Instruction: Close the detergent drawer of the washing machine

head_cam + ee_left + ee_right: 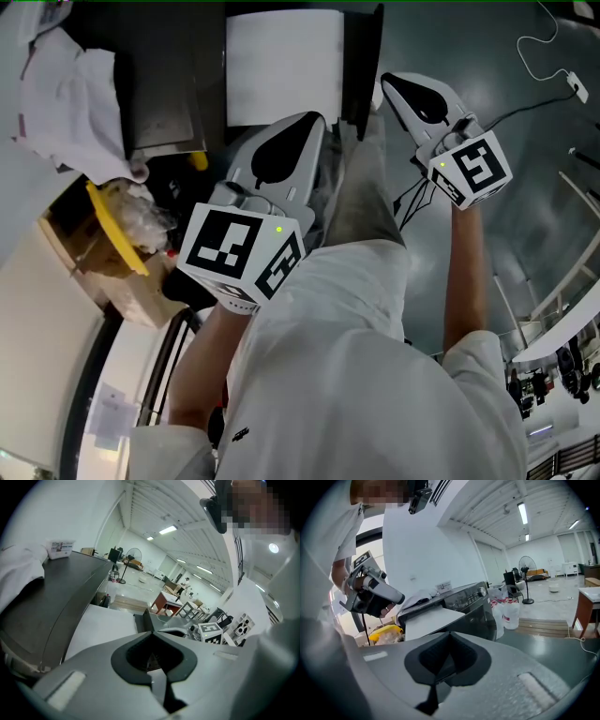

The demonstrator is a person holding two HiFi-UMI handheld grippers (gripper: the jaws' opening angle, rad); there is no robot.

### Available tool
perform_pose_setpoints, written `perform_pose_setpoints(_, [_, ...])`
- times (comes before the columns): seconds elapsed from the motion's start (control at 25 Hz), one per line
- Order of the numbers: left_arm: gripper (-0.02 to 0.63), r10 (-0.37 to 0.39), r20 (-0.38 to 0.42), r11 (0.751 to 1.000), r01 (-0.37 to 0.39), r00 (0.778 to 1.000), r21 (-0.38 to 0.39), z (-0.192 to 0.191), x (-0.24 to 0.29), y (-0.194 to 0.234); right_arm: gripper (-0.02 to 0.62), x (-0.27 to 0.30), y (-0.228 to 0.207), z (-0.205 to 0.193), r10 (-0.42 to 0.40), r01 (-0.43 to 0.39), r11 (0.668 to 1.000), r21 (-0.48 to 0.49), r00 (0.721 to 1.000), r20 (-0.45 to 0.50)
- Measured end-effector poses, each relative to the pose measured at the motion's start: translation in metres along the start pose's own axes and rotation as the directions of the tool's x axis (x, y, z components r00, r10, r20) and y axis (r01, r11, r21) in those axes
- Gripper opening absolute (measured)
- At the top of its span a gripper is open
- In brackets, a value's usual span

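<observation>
The dark grey, boxy washing machine [474, 607] stands on a glossy grey-green floor [525, 122]. It has a smooth matt top and a glossy black control strip with a round knob.

From its front, just under the top edge, a flat white slab juts out level. This looks like the detergent drawer [427, 620] drawn out, though no compartments show. Its long axis runs straight out of the machine's face, and the free end points toward the person. In the head view it is a plain white rectangle [281, 66] beside the machine's dark top, with a thin dark upright panel [362, 61] along its other side.

The left gripper [305, 127], of smooth grey plastic with black rubbery pads, is held in the air. Its tip is near the drawer's free end, and no contact is visible. Its own view shows the jaws pressed together with nothing between them and the white slab lying lower, beyond the tip.

The right gripper [391, 84] hangs further right over bare floor, well apart from the machine. Its jaws are likewise pressed together and empty.

A crumpled white cloth [75, 103] lies on the machine's top, and a small white labelled tub [61, 548] sits there too. Beside the machine, an open brown cardboard box [108, 277] holds a yellow plastic rim [114, 230] and crinkled clear film. White plastic bags with red print [509, 612] stand on the floor at the machine's far side. A pedestal fan [527, 576] stands farther off.
</observation>
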State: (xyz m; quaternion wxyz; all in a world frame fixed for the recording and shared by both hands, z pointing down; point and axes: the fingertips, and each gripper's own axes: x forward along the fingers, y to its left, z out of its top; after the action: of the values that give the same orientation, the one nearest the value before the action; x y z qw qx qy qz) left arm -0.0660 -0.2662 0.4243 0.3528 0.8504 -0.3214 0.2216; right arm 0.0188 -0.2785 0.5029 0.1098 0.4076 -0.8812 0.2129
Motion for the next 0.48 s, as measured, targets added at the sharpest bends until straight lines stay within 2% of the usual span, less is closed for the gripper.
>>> perform_pose_setpoints(0.2, [0.017,0.003,-0.008,1.0,-0.003,1.0,-0.001,-0.001,0.003,0.001,0.002,0.006,-0.006,-0.01,0.021,-0.021,1.0,0.013,1.0,0.004])
perform_pose_setpoints(0.48, [0.017,-0.004,-0.009,1.0,0.004,1.0,-0.003,-0.001,0.006,0.0,0.002,0.012,-0.001,-0.01,0.161,-0.162,0.987,0.008,0.987,0.021])
